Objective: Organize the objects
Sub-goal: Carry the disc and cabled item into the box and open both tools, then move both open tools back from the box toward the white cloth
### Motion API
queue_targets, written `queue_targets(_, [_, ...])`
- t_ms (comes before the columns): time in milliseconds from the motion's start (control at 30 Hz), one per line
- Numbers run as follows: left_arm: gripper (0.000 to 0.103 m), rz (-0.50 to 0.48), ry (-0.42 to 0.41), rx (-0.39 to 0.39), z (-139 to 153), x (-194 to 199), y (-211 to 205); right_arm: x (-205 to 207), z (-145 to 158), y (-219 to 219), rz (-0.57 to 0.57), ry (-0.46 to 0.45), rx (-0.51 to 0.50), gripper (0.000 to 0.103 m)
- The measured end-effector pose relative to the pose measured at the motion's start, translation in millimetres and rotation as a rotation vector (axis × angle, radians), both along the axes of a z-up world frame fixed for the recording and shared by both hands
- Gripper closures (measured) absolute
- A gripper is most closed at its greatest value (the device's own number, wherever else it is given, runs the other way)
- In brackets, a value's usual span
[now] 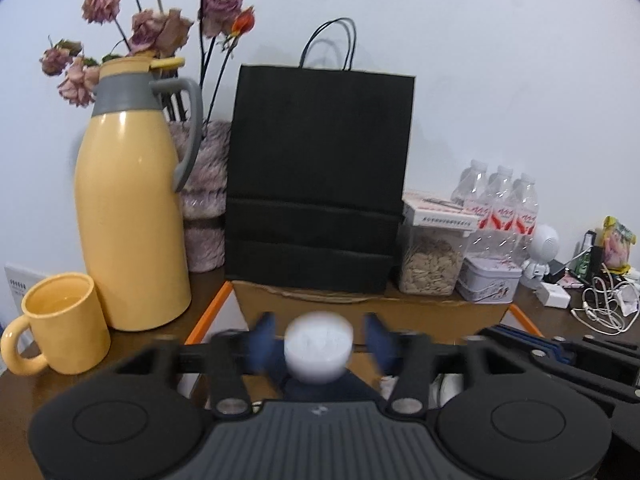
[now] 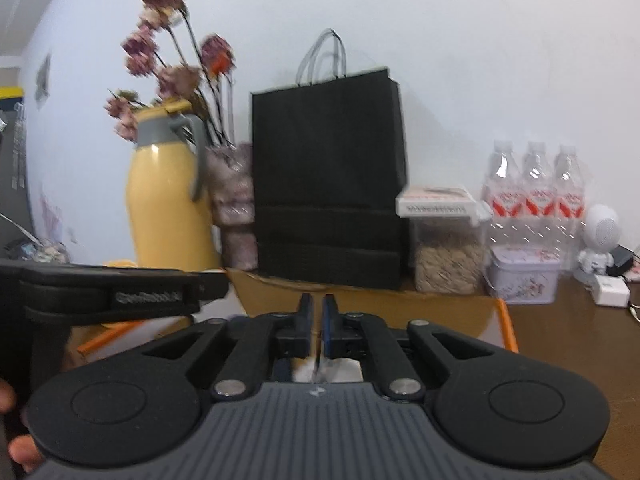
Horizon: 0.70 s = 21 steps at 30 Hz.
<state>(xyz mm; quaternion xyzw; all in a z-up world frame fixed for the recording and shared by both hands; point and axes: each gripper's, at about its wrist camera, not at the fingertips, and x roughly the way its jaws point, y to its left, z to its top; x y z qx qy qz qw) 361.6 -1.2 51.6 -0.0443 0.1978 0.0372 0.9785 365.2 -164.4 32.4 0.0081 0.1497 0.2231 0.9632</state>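
My left gripper holds a small white round-topped object between its blue pads, above a cardboard box with orange edges. The pads look blurred and stand a little apart from the object's sides. My right gripper is shut, its blue pads nearly touching, over the same box. Something white and thin shows below its jaws; I cannot tell whether it is gripped. The left gripper's body shows at the left of the right wrist view.
A yellow thermos jug, a yellow mug, dried roses, a black paper bag, a seed jar, a tin, water bottles, a white robot figure and cables stand on the brown table.
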Motion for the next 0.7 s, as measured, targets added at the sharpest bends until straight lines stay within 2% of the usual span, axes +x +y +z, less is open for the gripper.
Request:
queue_targets(33, [0.017,0.013,0.002,0.001,-1.8,0.5,1.4,1.8,-1.6,0.3,-0.017,0.013,-0.013,0.084])
queue_targets(100, [0.013,0.022,-0.002,0.001,-2.1,0.4,3.6,3.0,-4.1,-1.0,-0.059,0.028,-0.030,0.034])
queue_targets(133, [0.012,0.026,-0.002,-0.001,-1.8,0.0,4.4,2.3,-4.8,-1.9,-0.078,0.026,-0.040,0.026])
queue_targets(167, [0.006,0.033,-0.002,-0.002,-1.5,0.1,4.9,1.1,-5.1,-2.0,-0.094,0.019,-0.055,0.020])
queue_targets(233, [0.001,0.052,-0.008,0.004,-1.8,-0.4,5.9,-0.9,-4.8,-1.1,-0.119,0.012,-0.082,0.013])
queue_targets(267, [0.000,0.059,-0.010,0.008,-1.9,-0.2,6.0,-1.1,-4.7,-1.9,-0.123,0.013,-0.086,0.003])
queue_targets(300, [0.000,0.063,-0.009,0.011,-2.0,-0.1,5.8,-1.5,-4.4,-2.2,-0.123,0.012,-0.087,0.000])
queue_targets(700, [0.000,0.053,-0.009,0.042,-2.3,-8.0,-2.4,-10.1,0.6,-0.3,-0.114,0.009,-0.115,0.000])
